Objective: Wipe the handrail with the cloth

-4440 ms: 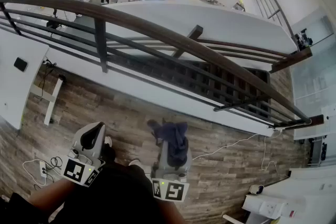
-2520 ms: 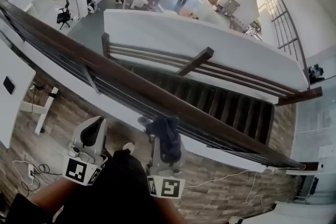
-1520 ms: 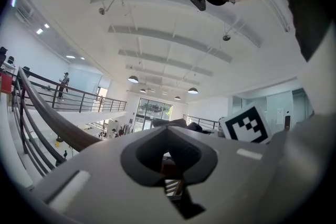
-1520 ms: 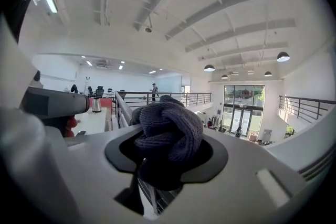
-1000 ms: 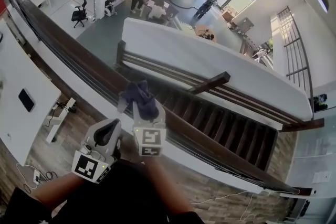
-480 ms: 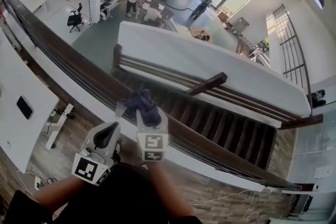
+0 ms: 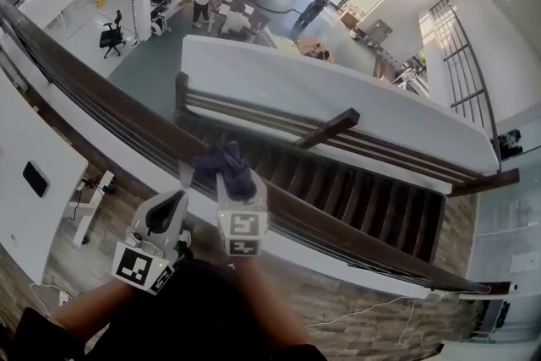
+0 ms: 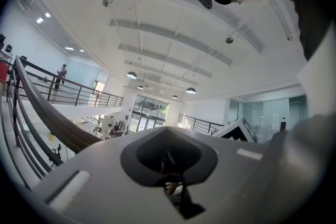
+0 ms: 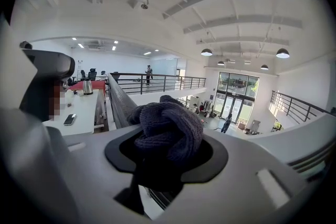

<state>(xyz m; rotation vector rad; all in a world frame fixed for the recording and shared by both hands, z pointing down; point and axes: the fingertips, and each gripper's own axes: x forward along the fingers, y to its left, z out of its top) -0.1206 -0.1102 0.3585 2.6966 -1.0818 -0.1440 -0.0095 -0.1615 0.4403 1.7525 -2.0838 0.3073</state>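
Since the right gripper (image 7: 230, 188) had its jaws clamped on only a bunched wad of the cloth (image 7: 223, 167), the likeliest trouble was that wad dragging free. A stroke along the rail would pull against a small bite, and a loosened cloth could drop over the edge into the stairwell (image 7: 355, 190), above a floor where people stood. If the wad rolled aside, hard jaw tips could also scrape the wood. The left gripper (image 7: 172, 205) hung just beside, its jaws together on nothing, and could knock the bars if it was forgotten.

Both tools were matte pale-grey plastic with rounded shells, each carrying 1 black-and-white marker cube. The cloth looked soft and lumpy, a dark blue-grey ribbed knit folded over itself. It sat at the top of the handrail (image 7: 101, 101), though actual contact could not be confirmed. The rail was a broad band of dark brown wood, smooth and gently curving, over thin dark bars. Beyond lay dark stair treads and a plain white wall.
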